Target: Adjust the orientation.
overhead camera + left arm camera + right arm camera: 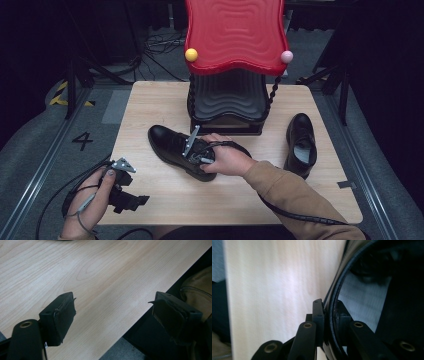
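Right gripper [329, 315] clamped on the shoe's rim [333, 302]
One jaw inside the shoe [182, 150], one outside — left gripper [113, 315] released, over bare table [100, 277].

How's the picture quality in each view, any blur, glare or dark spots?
High view: sharp, evenly lit pale wooden table, black surroundings, gloss on the red wavy plastic shelf top. Left gripper view: crisp grain, soft sheen. Right gripper view: table washed out and smeared, black leather shoe's interior dark.

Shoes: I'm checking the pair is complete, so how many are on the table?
2. One black shoe lies mid-table, its collar clamped by the right gripper; the other shoe lies near the right edge.
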